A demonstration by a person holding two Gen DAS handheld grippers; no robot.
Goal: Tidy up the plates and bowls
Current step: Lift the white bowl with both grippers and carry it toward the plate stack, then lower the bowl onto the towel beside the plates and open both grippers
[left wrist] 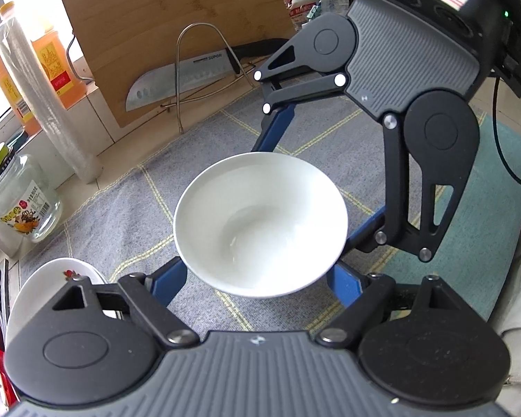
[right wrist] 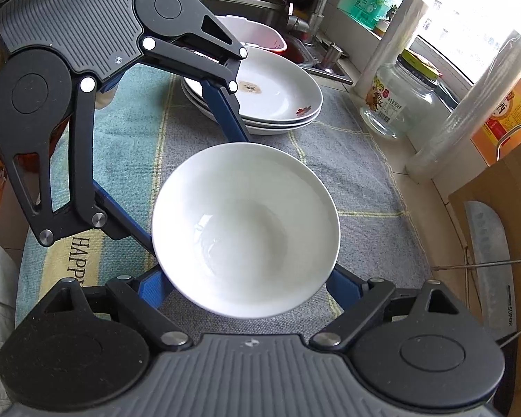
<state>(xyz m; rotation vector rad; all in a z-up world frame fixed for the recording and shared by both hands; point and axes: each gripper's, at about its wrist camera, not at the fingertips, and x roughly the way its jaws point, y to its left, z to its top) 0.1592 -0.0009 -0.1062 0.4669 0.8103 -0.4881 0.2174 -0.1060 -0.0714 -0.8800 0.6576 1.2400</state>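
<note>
Left wrist, bowl [left wrist: 260, 226] between hand-held gripper [left wrist: 260, 278] fingers

white bowl [left wrist: 260, 224] and a plate stack [right wrist: 260, 97]

bowl's plain, empty, upright over the grey cloth; three floral plates stacked near the sink.

Glossy white glazed ceramic bowl [left wrist: 260, 224], smooth inside. Woven grey cloth mat [left wrist: 128, 208] underneath, matt and coarse, with yellow thread lines. Ribbed matt grey plastic and smooth black plastic on left gripper [left wrist: 257, 283]. Pale wooden cutting board [left wrist: 163, 27], grainy. Brushed steel knife blade [left wrist: 177, 81]. Clear glass jar [right wrist: 399, 100]. Glossy ceramic plates [right wrist: 274, 90].
</note>
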